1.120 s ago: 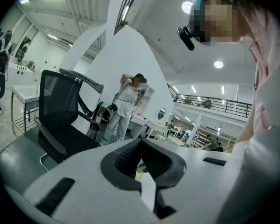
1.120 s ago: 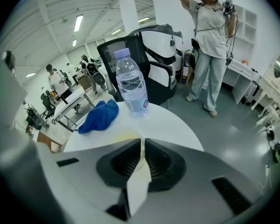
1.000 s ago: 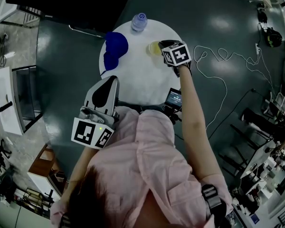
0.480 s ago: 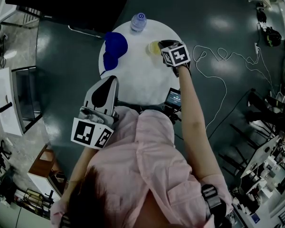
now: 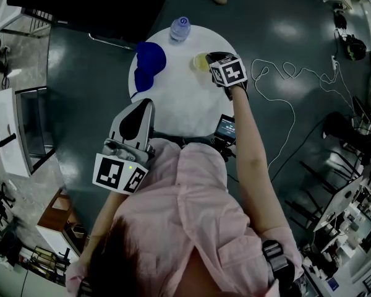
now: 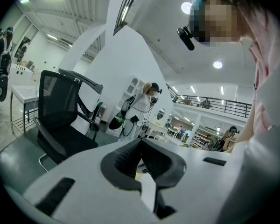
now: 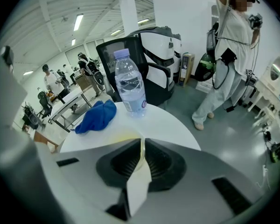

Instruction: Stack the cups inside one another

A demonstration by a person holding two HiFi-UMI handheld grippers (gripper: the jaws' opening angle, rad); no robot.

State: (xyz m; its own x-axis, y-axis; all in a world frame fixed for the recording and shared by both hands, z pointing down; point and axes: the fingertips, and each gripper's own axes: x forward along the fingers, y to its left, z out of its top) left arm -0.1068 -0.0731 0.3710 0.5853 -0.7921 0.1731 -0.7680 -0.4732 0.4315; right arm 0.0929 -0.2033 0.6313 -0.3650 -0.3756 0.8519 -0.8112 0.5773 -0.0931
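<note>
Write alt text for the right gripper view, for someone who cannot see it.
The right gripper is shut on the wall of a translucent yellowish cup on a round white table. Beyond it are a clear water bottle and, to its left, a crumpled blue cloth; a person stands on the floor at right.

A round white bench (image 5: 179, 107) carries a clear plastic water bottle with a blue cap (image 5: 180, 28), upright at its far edge, and a crumpled blue cloth (image 5: 149, 64) near the bottle, to its left. A thin white cable (image 5: 293, 113) snakes over the dark floor (image 5: 284, 17). A black mesh office chair (image 7: 107, 62) stands behind the bench.
</note>
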